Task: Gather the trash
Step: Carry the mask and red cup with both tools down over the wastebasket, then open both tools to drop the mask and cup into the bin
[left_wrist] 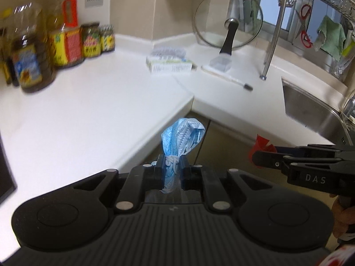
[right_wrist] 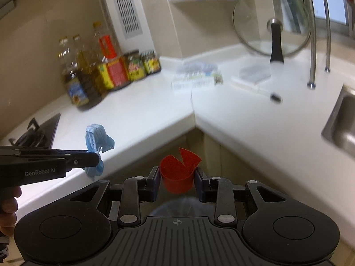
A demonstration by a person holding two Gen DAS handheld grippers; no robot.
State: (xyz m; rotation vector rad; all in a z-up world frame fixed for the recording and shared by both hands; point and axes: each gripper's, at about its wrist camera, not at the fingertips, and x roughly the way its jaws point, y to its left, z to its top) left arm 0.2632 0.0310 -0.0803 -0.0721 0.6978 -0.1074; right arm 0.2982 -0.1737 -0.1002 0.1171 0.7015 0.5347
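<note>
My left gripper (left_wrist: pixel 172 168) is shut on a crumpled blue face mask (left_wrist: pixel 183 136) and holds it in the air off the inner corner of the white counter (left_wrist: pixel 88 110). The mask also shows in the right wrist view (right_wrist: pixel 97 138), with the left gripper (right_wrist: pixel 94 158) at the left. My right gripper (right_wrist: pixel 177 177) is shut on a curled piece of red paper (right_wrist: pixel 178 170), held over the cabinet corner. In the left wrist view the right gripper (left_wrist: pixel 258 155) comes in from the right with the red paper (left_wrist: pixel 260 145). A bin with a clear bag (right_wrist: pixel 177 206) shows dimly below.
Oil bottles and jars (left_wrist: pixel 66 42) stand at the back left. A small box (left_wrist: pixel 169 64), a glass lid (left_wrist: pixel 228 22), a white stick (left_wrist: pixel 228 78) and a steel sink (left_wrist: pixel 315 108) lie on the right counter. A stove (right_wrist: pixel 33 133) is at the left.
</note>
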